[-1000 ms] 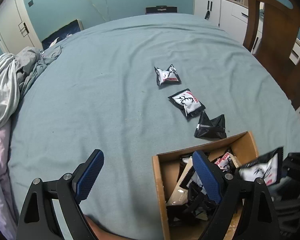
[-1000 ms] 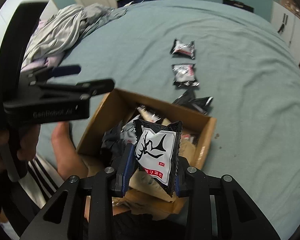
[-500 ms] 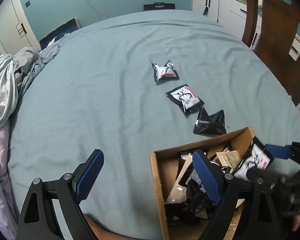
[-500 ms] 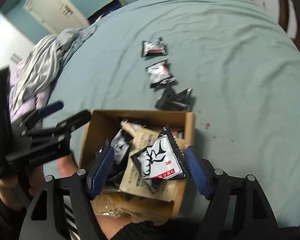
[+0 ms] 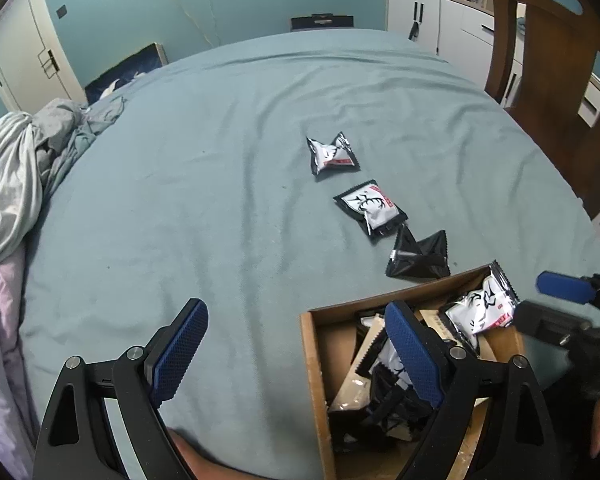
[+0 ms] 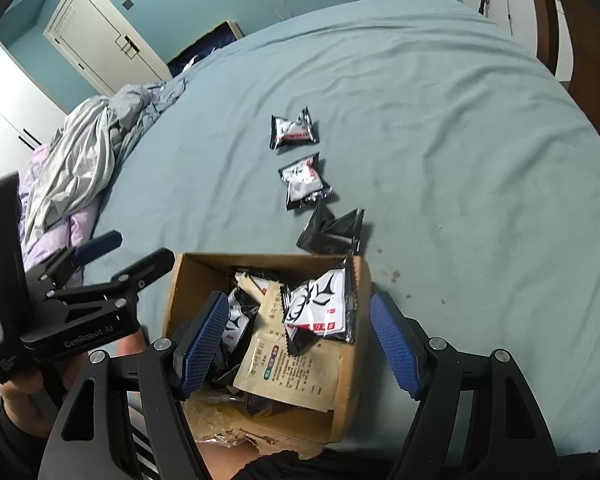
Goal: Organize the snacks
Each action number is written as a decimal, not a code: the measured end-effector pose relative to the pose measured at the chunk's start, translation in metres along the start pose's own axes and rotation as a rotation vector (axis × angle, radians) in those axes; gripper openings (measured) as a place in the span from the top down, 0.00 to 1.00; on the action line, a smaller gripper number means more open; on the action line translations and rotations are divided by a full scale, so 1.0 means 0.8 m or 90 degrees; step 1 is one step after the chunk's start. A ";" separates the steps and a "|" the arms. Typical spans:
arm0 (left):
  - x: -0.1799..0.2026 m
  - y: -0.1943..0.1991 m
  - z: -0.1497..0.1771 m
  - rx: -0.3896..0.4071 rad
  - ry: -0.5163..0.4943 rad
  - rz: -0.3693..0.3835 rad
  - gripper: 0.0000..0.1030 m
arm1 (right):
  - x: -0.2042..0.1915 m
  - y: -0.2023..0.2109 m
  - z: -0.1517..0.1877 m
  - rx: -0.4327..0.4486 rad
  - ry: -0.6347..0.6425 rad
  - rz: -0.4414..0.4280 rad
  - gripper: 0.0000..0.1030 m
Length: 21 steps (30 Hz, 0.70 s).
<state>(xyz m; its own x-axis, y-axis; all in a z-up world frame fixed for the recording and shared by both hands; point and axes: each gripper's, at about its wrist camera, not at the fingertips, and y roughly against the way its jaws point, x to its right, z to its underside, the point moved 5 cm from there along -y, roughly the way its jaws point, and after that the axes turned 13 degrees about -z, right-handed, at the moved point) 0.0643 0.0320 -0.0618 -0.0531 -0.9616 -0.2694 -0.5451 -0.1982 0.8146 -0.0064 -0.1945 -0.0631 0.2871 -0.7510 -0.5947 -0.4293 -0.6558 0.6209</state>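
An open cardboard box sits on the teal bed, holding several snack packets and a beige pouch. A white deer-print packet leans in its far right corner, free of any pad. My right gripper hovers open over the box, its fingers astride the packet without touching it. My left gripper stands wide open and empty over the box's left wall. Three packets lie in a row beyond the box: a white one, a second white one, and a black one.
Crumpled grey and lilac bedding lies piled at the bed's left. A wooden chair and white cabinets stand at the right. A person's hand holds the left gripper beside the box.
My right gripper opened and let go of the deer-print packet, which now rests inside the box at its far right corner. The gripper rolled and pulled back a little. The left gripper stayed still.
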 end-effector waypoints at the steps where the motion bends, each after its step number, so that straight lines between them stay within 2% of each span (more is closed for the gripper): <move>1: -0.001 0.000 -0.001 0.001 0.001 -0.002 0.11 | 0.003 0.004 -0.004 0.010 -0.006 -0.007 0.29; 4: -0.005 -0.001 -0.003 -0.001 0.013 -0.002 0.11 | 0.020 0.029 -0.013 0.061 -0.061 -0.024 0.29; 6: -0.007 -0.001 -0.003 -0.001 0.016 -0.006 0.11 | 0.036 0.035 -0.013 0.059 -0.096 -0.016 0.29; 8: -0.008 0.005 -0.006 0.016 0.011 -0.022 0.11 | 0.050 0.038 -0.015 0.058 -0.130 -0.009 0.29; 11: -0.003 0.020 -0.012 0.049 0.001 -0.014 0.11 | 0.066 0.032 -0.026 0.055 -0.170 -0.003 0.29; 14: 0.006 0.021 -0.015 0.054 -0.015 0.000 0.09 | 0.078 0.009 -0.043 0.014 -0.197 0.003 0.29; 18: 0.015 0.007 -0.012 0.029 -0.042 -0.005 0.09 | 0.085 -0.037 -0.060 -0.071 -0.220 0.001 0.29; 21: 0.015 0.001 -0.010 0.015 -0.038 0.007 0.09 | 0.089 -0.072 -0.073 -0.124 -0.229 -0.008 0.29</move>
<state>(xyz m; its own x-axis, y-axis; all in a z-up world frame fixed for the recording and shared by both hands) 0.0702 0.0191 -0.0601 -0.1085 -0.9504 -0.2916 -0.5634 -0.1829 0.8057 0.0888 -0.2146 -0.1116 -0.0418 -0.6904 -0.7222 -0.2474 -0.6932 0.6770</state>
